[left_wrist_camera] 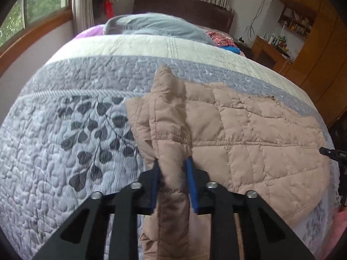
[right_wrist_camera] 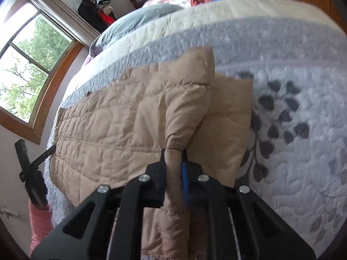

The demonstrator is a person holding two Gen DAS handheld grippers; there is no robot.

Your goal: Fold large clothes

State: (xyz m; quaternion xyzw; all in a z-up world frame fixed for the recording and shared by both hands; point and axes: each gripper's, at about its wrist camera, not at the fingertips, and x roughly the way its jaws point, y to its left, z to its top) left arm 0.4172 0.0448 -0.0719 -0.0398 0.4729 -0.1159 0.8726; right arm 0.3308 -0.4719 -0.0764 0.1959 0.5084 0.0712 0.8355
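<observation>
A tan quilted jacket (left_wrist_camera: 249,134) lies spread on a grey leaf-patterned bedspread (left_wrist_camera: 65,112). My left gripper (left_wrist_camera: 173,162) is shut on a raised fold of the jacket at its left side, lifting it a little. In the right wrist view the same jacket (right_wrist_camera: 112,117) covers the left half of the bedspread (right_wrist_camera: 292,108). My right gripper (right_wrist_camera: 174,153) is shut on a bunched fold at the jacket's right edge. The right gripper's tip also shows in the left wrist view (left_wrist_camera: 331,151) at the far right.
A grey pillow (left_wrist_camera: 156,26) and loose colourful clothes (left_wrist_camera: 223,39) lie at the head of the bed by a dark headboard (left_wrist_camera: 184,4). A window (right_wrist_camera: 28,69) is on the left; wooden cabinets and a desk (left_wrist_camera: 303,43) stand on the right.
</observation>
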